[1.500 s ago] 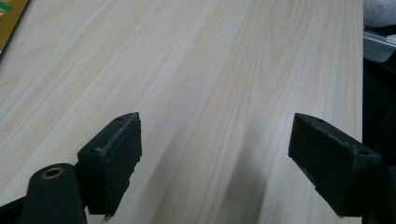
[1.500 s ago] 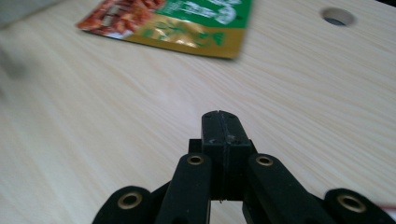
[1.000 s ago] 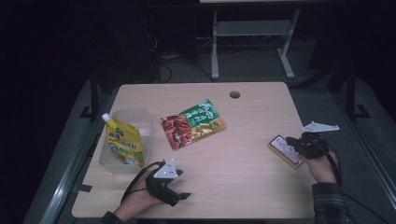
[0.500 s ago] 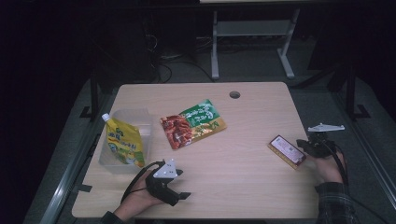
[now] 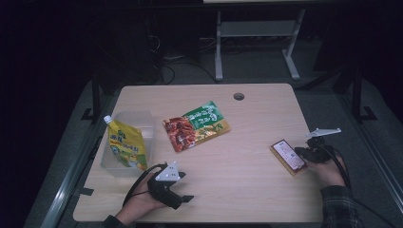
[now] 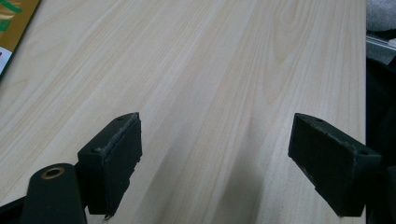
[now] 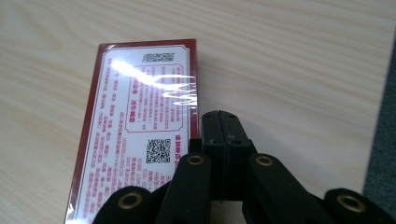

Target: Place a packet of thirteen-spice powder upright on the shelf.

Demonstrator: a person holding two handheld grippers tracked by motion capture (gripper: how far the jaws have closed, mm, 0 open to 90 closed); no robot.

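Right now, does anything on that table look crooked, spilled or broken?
Nothing looks spilled or damaged. The yellow spouted pouch leans tilted in the clear plastic bin, sticking out over its rim. The red box lies askew near the table's right edge, beside the right gripper, whose jaws are shut and hold nothing.

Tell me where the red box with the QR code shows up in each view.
High view: red box lies at the table's right edge, beside the right gripper.
Left gripper view: wood and a packet corner here, not the box.
Right gripper view: box left of centre, beside the shut gripper.
Shared landmark: the pale wood table.
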